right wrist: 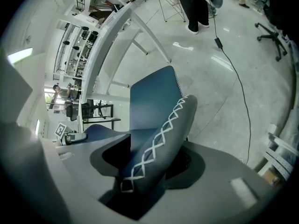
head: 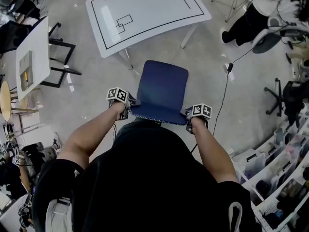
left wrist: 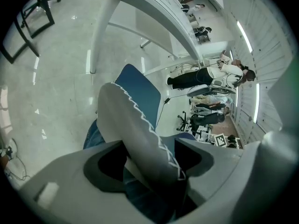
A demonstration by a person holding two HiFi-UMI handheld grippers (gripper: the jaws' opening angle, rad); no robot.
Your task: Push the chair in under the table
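Observation:
A blue chair [head: 161, 88] stands just in front of me, its seat pointing toward the white table [head: 145, 8] with black lines on top. The chair sits a short way out from the table's near edge. My left gripper [head: 124, 111] is shut on the left edge of the chair's backrest [left wrist: 135, 134], whose grey side with white stitching runs between the jaws. At the other side my right gripper [head: 194, 124] is shut on the right edge of the backrest [right wrist: 159, 139]. Both gripper views show the blue seat [right wrist: 149, 97] and the table's white legs [left wrist: 105, 27] beyond.
A black cable [head: 224, 88] runs over the floor right of the chair. A person [head: 251, 18] stands at the top right near an office-chair base [head: 277, 95]. A white side table [head: 31, 52] is at the left, and shelves [head: 280, 173] at the lower right.

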